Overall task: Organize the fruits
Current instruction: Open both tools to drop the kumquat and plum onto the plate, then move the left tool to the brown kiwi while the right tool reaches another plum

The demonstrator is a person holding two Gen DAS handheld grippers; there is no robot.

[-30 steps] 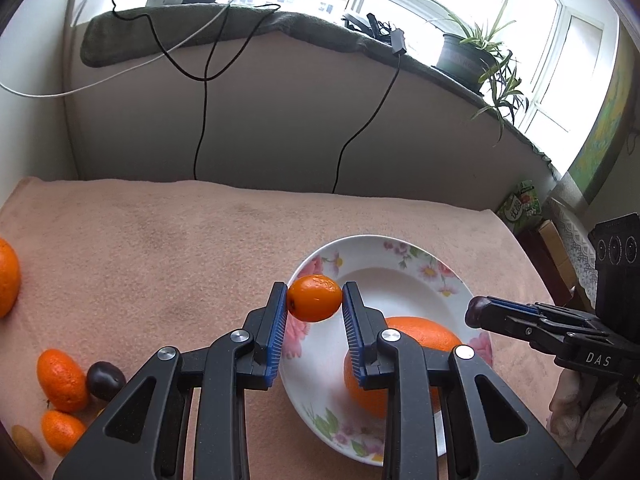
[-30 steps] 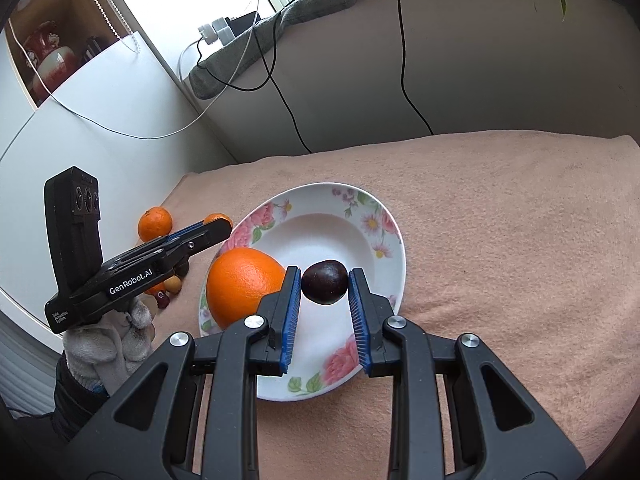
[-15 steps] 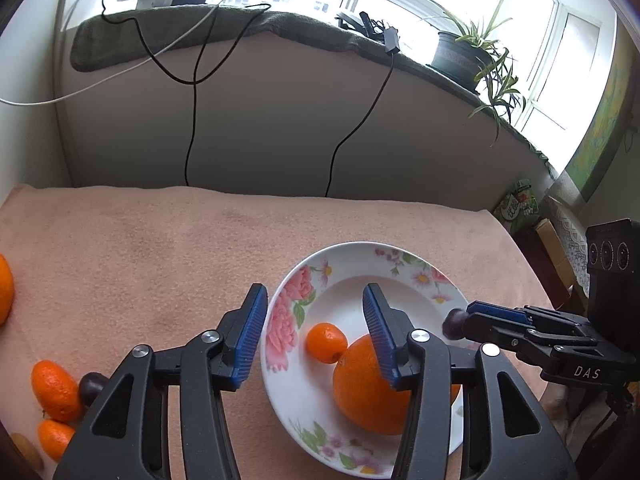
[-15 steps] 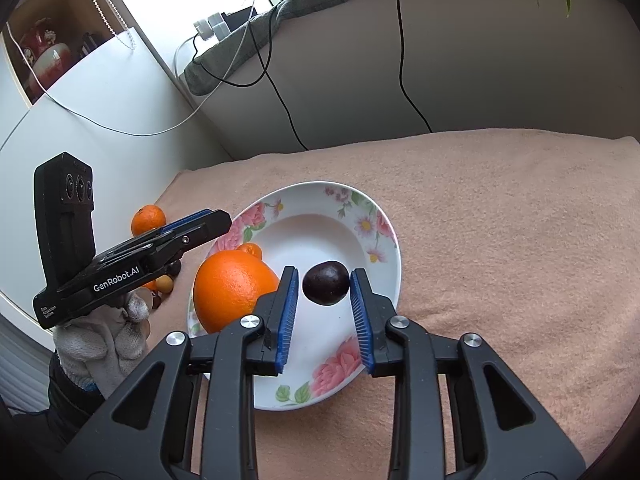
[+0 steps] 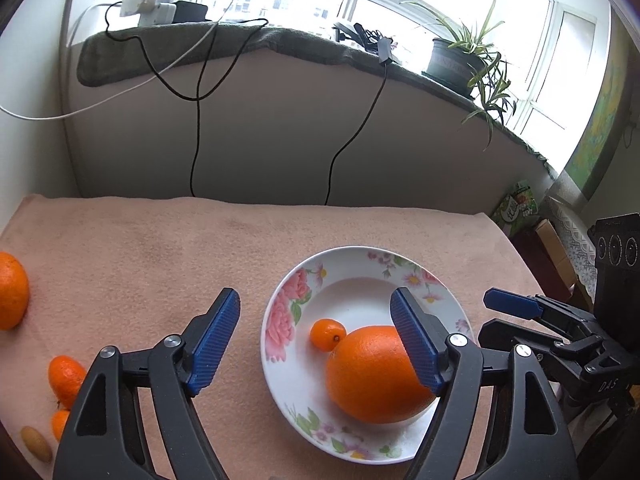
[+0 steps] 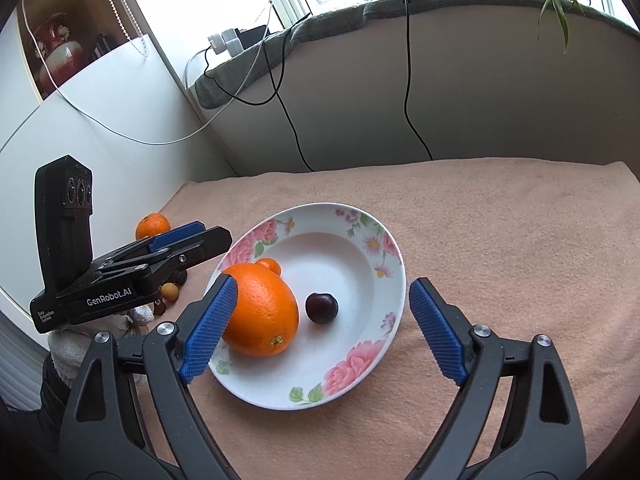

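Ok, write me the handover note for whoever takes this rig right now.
Left claw: open, empty, jaws just opened.
Right claw: the same.
In the floral plate: big orange, small mandarin, dark plum.
Left on the cloth: orange, two small mandarins, tan fruit; a few more behind the left claw.
Next: plate those.

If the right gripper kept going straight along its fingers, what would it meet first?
Probably the dark plum lying in the floral plate, centred ahead of the open right gripper; depth is uncertain, so the plate floor might come first.
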